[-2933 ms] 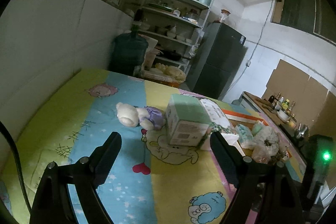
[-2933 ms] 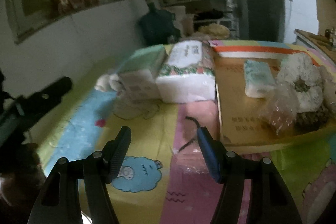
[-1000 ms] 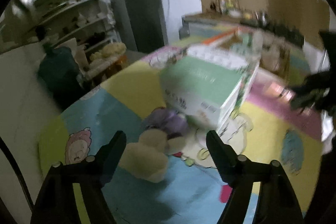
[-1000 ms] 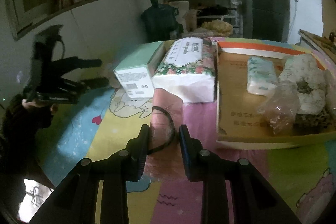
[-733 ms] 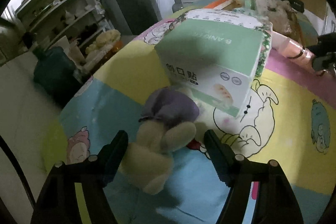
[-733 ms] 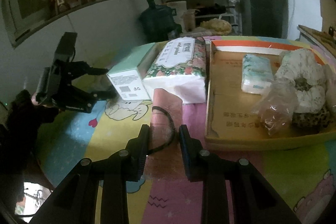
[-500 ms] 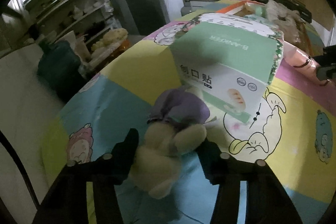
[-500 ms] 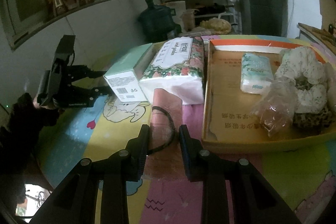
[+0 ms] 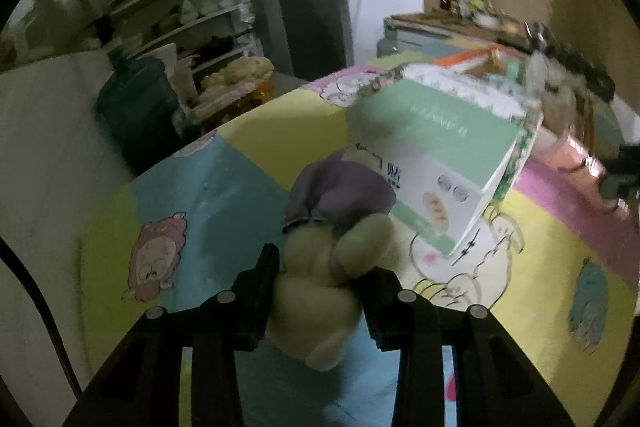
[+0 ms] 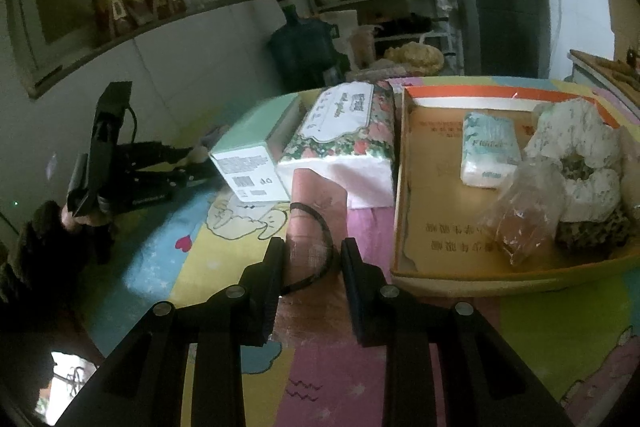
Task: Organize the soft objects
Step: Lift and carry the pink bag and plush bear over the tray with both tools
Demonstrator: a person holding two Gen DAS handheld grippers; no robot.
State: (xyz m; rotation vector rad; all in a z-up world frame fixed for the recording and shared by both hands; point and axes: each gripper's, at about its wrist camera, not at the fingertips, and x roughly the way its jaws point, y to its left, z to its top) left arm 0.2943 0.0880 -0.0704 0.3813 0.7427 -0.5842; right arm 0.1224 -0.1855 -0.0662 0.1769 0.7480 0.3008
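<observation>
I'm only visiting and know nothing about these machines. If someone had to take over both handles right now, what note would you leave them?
Left gripper: jaws closing on the plush toy, which sits between them on the cartoon mat beside the green box.
Right gripper: shut on the pink pouch with its black band.
Cardboard tray: already holds a tissue pack, a patterned white bundle and a plastic bag.
Left to do: probably tray the toy and pouch; the floral tissue pack is outside too.
</observation>
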